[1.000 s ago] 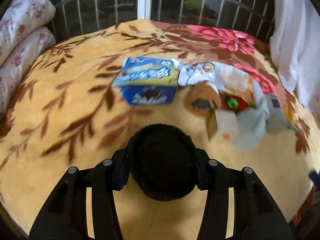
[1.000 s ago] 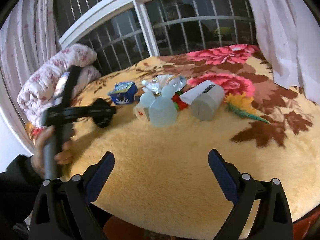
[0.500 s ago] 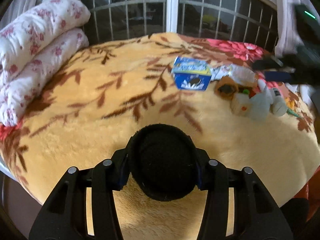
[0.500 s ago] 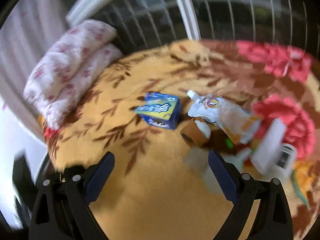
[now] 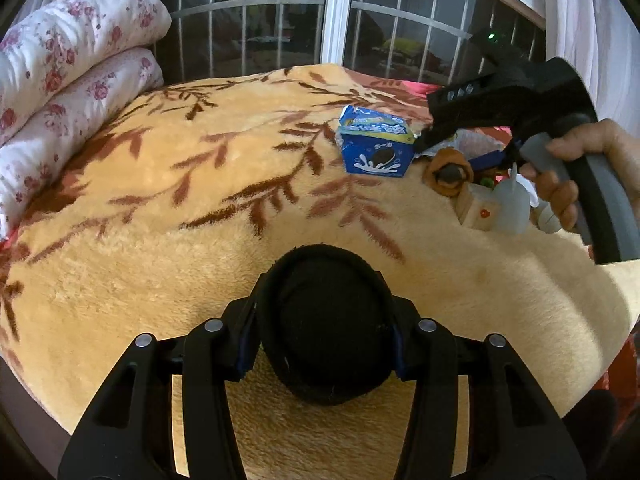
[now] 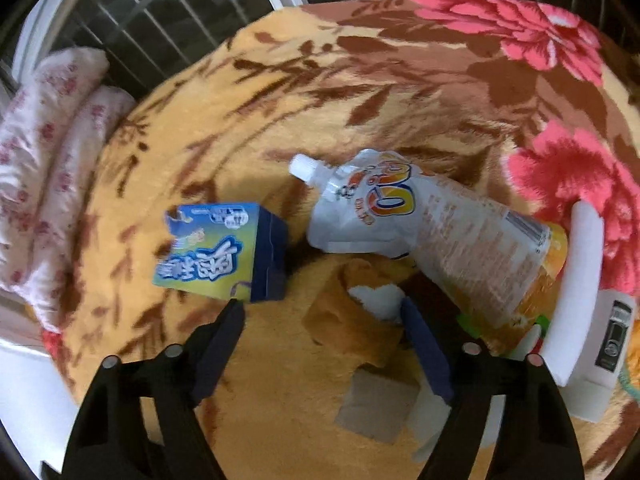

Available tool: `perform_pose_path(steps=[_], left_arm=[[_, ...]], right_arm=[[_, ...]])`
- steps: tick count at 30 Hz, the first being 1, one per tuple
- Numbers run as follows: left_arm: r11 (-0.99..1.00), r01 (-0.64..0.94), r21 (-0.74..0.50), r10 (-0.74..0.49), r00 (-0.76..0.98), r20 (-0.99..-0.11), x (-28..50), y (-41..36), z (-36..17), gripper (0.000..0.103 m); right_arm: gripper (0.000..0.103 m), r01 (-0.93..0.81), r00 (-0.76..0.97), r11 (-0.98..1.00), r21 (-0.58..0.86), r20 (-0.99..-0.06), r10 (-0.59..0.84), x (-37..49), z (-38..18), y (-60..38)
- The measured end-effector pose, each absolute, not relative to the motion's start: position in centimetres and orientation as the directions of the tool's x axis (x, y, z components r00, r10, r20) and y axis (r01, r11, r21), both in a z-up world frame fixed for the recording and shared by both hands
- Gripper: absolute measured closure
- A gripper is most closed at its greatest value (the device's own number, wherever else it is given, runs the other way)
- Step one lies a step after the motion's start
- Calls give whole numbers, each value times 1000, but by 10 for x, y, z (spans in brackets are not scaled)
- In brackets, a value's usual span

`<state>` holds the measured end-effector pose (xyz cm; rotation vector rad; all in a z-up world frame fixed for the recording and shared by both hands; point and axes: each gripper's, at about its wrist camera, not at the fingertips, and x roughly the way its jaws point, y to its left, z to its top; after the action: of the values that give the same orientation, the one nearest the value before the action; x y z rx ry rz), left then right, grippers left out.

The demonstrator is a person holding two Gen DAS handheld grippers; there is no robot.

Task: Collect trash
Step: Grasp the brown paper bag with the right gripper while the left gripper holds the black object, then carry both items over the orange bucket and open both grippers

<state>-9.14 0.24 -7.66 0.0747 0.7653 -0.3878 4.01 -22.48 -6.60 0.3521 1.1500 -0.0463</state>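
Fuzzy floral bed blanket (image 6: 400, 60): right hand-held gripper (image 6: 320, 312) hangs wide over the brown wrapper (image 6: 352, 328); centre it, then squeeze. Left hand-held gripper (image 5: 320, 344) clamps a black pouch (image 5: 328, 332).

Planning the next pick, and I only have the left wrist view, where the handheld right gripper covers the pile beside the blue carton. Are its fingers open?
Observer: Yes, the right gripper is open, with its fingers wide apart.
Operator: What sits between them?
Observer: A crumpled brown paper wrapper with white inside, lying on the yellow floral blanket.
Operator: Anything beyond it?
Observer: A white spouted drink pouch with orange print lies flat there, its spout pointing toward the blue cardboard carton.
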Motion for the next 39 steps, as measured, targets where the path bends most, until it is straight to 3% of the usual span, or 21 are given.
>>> perform_pose_path(steps=[5,7,8,16,27,32,39], left_arm=[[928,368,-64,-308,659,-686,-91,1,-79,54],[930,364,-62,-304,661,-686,-91,0,-79,54],[930,362,-64,-305,662,-685,-91,0,-80,54],[930,362,-55,-299,663,-686,-91,0,-77,54],[918,396,-13,-302,679,-669,-135,4,-44,55],[899,434,-52,-348,640,-686,-182,14,-40,55],[828,560,-14,-393,563,-727,-251,4,-65,54]], right_arm=[[39,214,372,973,91,-928,5,48,-75,-219],[55,207,356,978,30,-933,-47,50,-78,-216],[77,201,357,979,-12,-930,-84,50,-79,-215],[78,139,488,983,118,-872,36,9,-40,-213],[78,-38,659,974,225,-727,193,-149,5,-194],[77,-77,695,980,183,-695,184,-249,-5,-187],[77,-37,658,965,260,-721,219,-339,-63,-182]])
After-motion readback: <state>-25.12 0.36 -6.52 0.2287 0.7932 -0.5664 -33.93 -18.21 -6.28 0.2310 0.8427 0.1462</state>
